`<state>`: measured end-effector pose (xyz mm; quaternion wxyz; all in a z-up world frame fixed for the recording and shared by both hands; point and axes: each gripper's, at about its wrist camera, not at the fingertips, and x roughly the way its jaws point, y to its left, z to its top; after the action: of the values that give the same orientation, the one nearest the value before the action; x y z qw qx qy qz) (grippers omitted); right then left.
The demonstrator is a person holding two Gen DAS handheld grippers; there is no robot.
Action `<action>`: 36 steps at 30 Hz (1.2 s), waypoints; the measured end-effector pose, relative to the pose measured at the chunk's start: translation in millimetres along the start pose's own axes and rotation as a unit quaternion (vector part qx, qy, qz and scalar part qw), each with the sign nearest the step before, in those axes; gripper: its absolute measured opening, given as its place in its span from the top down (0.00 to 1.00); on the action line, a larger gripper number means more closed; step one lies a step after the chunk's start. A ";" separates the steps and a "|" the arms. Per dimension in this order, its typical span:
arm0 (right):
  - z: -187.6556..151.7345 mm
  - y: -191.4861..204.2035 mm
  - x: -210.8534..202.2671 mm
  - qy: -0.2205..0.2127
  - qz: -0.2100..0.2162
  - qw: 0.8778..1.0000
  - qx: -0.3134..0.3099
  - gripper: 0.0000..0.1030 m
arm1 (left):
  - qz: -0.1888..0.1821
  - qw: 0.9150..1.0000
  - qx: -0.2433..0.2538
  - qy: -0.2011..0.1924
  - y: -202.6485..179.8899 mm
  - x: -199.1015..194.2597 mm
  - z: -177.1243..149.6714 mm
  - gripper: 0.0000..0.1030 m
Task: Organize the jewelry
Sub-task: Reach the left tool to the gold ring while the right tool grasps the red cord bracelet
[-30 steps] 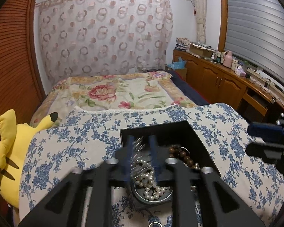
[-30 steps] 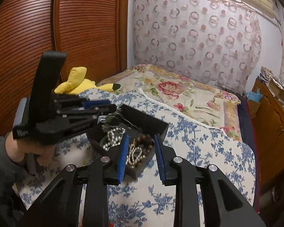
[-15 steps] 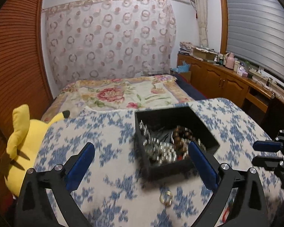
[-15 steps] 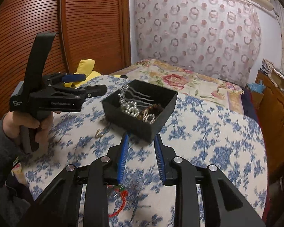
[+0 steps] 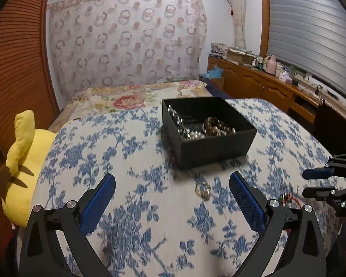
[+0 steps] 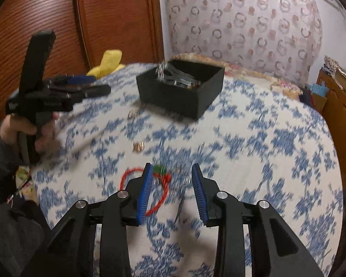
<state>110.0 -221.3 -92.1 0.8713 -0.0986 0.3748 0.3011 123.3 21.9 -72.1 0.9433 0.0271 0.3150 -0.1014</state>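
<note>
Blue-flowered cloth covered the tabletop [image 5: 131,152], where the red cord bracelet [image 6: 163,180] lay well short of the black box [image 6: 180,97], just beyond the right tongs [image 6: 171,189], opening and empty; left tongs [image 5: 173,198] gaped wide, empty.

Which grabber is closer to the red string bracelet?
Right. The right gripper hangs just over the red bracelet, jaws opening, not holding it. The left gripper is off to the side, wide open, nearer the gold ring.
</note>
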 end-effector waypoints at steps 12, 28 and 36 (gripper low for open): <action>-7.6 15.1 21.3 0.041 0.008 0.999 -0.020 0.84 | -0.004 0.998 0.027 0.064 -9.1 21.0 -14.0 0.07; -8.5 13.8 21.5 0.023 0.011 0.999 -0.021 0.84 | -0.027 0.991 0.070 0.110 -36.5 51.1 -6.4 0.42; -8.5 12.4 21.7 0.021 0.015 1.000 -0.016 0.84 | -0.034 0.991 0.066 0.115 -36.8 56.8 -4.8 0.67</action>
<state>109.3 -205.0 -112.9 0.8570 -0.1130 0.3898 0.3176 157.2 -23.5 -109.6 0.8930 0.0896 0.4146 -0.1506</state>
